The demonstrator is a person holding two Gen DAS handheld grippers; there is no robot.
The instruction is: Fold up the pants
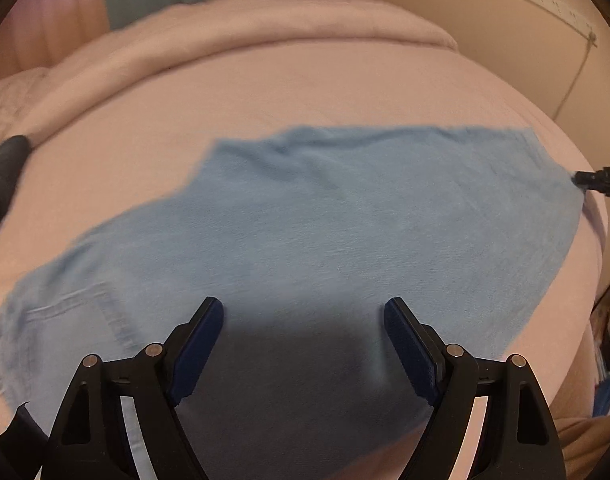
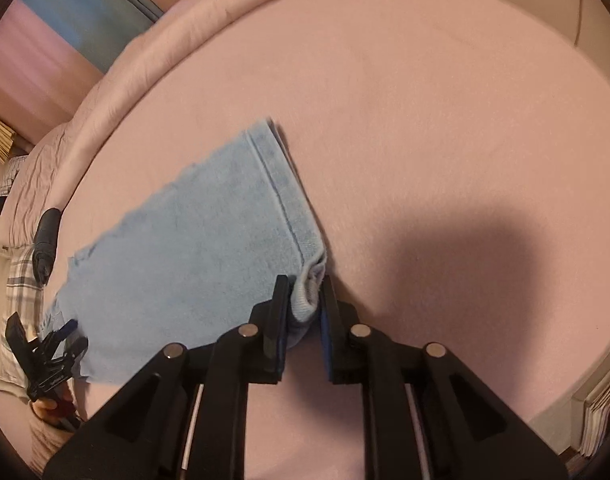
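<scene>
The right claw is squeezing one hem corner of the blue pants. Its tips hide that corner. The left claw is wide apart and holds nothing; it hangs over the pants near the pocket end. The pants lie flat on the pink bed. They run long from the left claw to the right claw. The left wrist view is blurry, and its lower edge cuts off the pants.
</scene>
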